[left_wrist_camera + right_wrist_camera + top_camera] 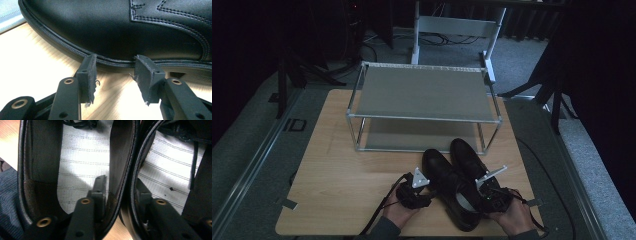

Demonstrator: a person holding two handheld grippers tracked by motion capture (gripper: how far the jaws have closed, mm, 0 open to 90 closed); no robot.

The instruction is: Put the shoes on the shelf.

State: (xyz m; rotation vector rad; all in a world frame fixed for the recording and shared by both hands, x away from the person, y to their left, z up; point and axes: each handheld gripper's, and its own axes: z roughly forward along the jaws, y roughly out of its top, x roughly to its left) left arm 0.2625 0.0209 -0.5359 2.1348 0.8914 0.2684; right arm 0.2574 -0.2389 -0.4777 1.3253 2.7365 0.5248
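The left gripper (pixel 116 62) stands with jaws spread, tips against the sole edge of the left shoe (pixel 447 187) on the near table (pixel 337 175). The right shoe (pixel 469 160) touches it. The right gripper (pixel 121 192) straddles both shoes' adjoining heel walls; whether it pinches them I cannot tell. A metal rack (pixel 422 95) stands just beyond.
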